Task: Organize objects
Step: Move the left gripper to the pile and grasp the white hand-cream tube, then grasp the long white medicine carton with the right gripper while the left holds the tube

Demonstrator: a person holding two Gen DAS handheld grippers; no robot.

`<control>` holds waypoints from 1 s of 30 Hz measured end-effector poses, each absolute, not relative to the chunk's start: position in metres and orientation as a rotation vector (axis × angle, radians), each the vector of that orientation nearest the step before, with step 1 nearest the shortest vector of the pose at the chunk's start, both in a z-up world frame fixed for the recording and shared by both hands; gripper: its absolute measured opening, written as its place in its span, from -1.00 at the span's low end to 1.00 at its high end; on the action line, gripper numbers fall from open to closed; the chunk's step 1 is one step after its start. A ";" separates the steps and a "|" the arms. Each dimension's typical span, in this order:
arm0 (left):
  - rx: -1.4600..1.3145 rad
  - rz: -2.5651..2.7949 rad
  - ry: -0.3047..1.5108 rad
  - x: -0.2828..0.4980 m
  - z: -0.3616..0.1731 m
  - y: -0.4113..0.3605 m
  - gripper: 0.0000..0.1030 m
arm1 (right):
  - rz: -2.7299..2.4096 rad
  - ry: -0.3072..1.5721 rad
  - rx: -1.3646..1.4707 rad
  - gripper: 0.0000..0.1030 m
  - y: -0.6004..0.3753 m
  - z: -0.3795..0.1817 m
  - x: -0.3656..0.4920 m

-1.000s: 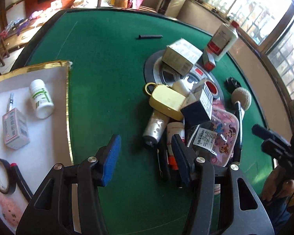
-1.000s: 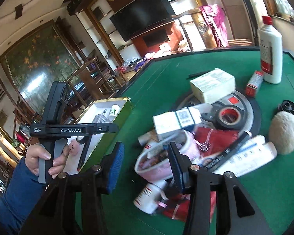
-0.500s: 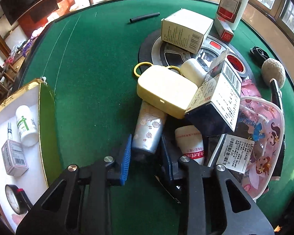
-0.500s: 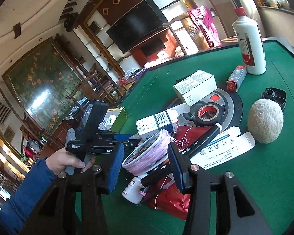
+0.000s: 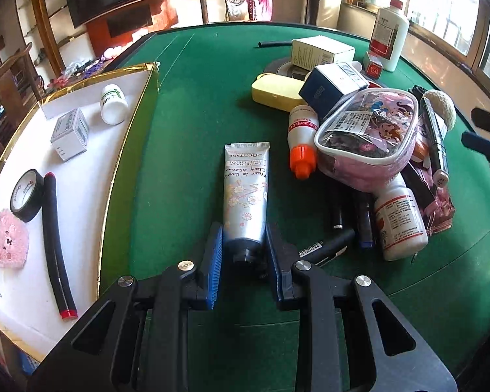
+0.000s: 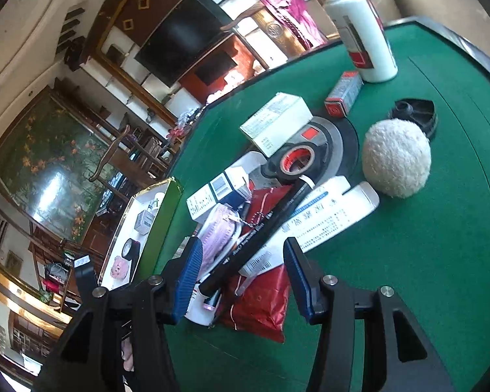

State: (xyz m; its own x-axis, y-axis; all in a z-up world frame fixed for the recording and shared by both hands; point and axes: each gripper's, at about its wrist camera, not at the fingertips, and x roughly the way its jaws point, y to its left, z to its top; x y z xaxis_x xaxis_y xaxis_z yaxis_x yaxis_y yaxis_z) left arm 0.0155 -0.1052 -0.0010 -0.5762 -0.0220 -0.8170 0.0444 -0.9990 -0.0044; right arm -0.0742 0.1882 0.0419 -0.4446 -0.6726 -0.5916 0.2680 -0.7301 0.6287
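One silver floral hand-cream tube lies lengthwise between the pads of the left hand-held gripper, clamped just above its black cap, over the green felt table. Left of it sits a gold-edged white tray. The right hand-held gripper hangs over the clutter pile, jaws opening around a black marker pen without touching it.

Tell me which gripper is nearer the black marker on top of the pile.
Right. The right gripper has its jaws opening around the black marker, whose near end lies between its fingers. The left gripper is off to the pile's side, clamped on the hand cream tube.
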 end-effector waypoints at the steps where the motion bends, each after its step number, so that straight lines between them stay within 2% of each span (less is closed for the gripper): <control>1: 1.423 -2.762 0.045 0.015 -0.001 -0.105 -0.53 | -2.186 -0.644 1.197 0.01 0.192 0.037 -0.076; 4: 1.398 -2.786 0.069 0.013 -0.002 -0.107 -0.52 | -2.124 -0.755 1.216 0.00 0.197 0.022 -0.082; 8: 1.370 -2.800 0.073 0.008 -0.003 -0.107 -0.53 | -2.192 -0.716 1.216 0.01 0.192 0.024 -0.082; 15: 1.369 -2.819 0.105 0.005 -0.003 -0.110 -0.53 | -2.180 -0.886 1.303 0.04 0.201 -0.006 -0.101; 17: 1.368 -2.823 0.111 0.005 -0.003 -0.111 -0.53 | -2.189 -0.861 1.284 0.04 0.193 -0.006 -0.109; 21: 1.368 -2.825 0.116 0.005 -0.003 -0.111 -0.53 | -2.246 -0.641 1.237 0.01 0.158 0.006 -0.128; 24: 1.369 -2.828 0.125 0.005 -0.002 -0.112 -0.53 | -2.285 -0.543 1.244 -0.57 0.146 -0.001 -0.140; 28: 1.367 -2.836 0.154 0.005 -0.002 -0.114 -0.53 | -2.285 -0.517 1.150 -0.83 0.155 0.012 -0.126; 30: 1.364 -2.845 0.191 0.006 -0.001 -0.117 -0.53 | -2.317 -0.495 1.070 -0.85 0.160 0.028 -0.114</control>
State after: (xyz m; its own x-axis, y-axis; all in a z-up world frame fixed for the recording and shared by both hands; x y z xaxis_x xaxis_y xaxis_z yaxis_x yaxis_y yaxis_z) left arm 0.0059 -0.1169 -0.0010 -0.6273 0.0698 -0.7756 0.0346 -0.9925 -0.1173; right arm -0.1141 0.1596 0.0283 -0.5419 -0.6052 -0.5832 0.3142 -0.7894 0.5274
